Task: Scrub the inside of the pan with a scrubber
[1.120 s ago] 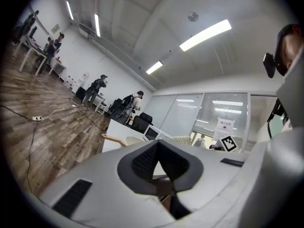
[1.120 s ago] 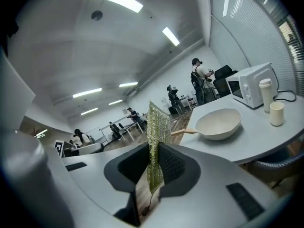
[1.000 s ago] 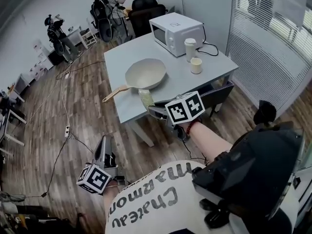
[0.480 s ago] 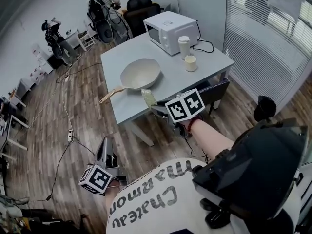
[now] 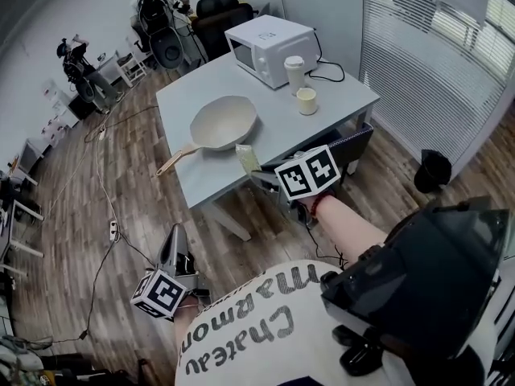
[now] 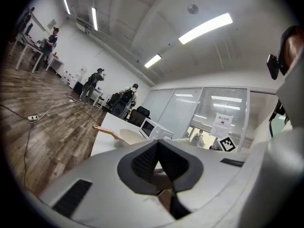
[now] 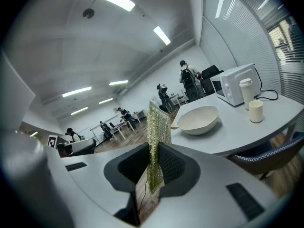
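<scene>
Head view: the pan lies on the table, handle pointing near-left, well apart from both grippers. The right gripper carries the scrubber upright, probably ready for the bowl. The left gripper hangs low over the floor.

Left gripper view: its jaws are clenched on nothing.

Right gripper view: the jaws pinch the scrubber. The microwave and two cups stand right of the pan, out of the way.

Looks like an open-plan office or test lab: wood-plank floor crossed by loose cables, grey desk at centre carrying a white microwave, window blinds upper right, ceiling strip lights, a seated person at top left.
</scene>
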Action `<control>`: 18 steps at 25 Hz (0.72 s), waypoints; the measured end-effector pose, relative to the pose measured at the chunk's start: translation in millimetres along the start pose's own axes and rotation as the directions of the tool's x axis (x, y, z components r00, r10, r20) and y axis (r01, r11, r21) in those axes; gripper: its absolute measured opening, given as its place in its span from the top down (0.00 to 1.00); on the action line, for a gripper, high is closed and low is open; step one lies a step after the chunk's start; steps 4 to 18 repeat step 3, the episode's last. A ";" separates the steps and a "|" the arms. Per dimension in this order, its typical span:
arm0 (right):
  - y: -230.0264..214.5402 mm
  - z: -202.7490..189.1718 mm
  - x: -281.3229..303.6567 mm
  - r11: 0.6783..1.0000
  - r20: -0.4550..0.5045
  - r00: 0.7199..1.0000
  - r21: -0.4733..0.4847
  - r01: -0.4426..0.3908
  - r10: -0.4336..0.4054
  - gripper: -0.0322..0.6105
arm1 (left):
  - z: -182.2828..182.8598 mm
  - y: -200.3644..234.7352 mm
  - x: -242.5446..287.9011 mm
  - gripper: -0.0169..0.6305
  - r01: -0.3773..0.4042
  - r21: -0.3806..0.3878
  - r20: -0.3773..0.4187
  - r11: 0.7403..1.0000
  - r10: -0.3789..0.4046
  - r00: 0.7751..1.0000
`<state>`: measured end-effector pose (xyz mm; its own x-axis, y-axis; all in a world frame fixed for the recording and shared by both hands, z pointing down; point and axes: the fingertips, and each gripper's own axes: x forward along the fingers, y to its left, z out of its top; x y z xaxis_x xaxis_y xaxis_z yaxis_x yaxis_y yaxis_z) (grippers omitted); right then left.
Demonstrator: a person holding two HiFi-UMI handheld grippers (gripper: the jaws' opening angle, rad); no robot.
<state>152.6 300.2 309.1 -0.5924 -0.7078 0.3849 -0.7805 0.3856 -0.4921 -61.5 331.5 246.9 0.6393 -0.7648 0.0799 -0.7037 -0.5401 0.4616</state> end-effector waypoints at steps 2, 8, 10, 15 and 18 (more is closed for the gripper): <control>-1.2 0.0 1.2 1.000 0.003 1.000 0.004 0.003 -0.003 0.85 | 0.7 0.9 2.2 0.99 0.006 0.000 -0.004 1.000 -0.006 1.000; -1.9 -0.1 1.8 1.000 0.005 1.000 0.007 0.005 -0.005 0.85 | 1.0 1.2 3.5 0.99 0.009 0.000 -0.007 1.000 -0.009 1.000; -1.9 -0.1 1.8 1.000 0.005 1.000 0.007 0.005 -0.005 0.85 | 1.0 1.2 3.5 0.99 0.009 0.000 -0.007 1.000 -0.009 1.000; -1.9 -0.1 1.8 1.000 0.005 1.000 0.007 0.005 -0.005 0.85 | 1.0 1.2 3.5 0.99 0.009 0.000 -0.007 1.000 -0.009 1.000; -1.9 -0.1 1.8 1.000 0.005 1.000 0.007 0.005 -0.005 0.85 | 1.0 1.2 3.5 0.99 0.009 0.000 -0.007 1.000 -0.009 1.000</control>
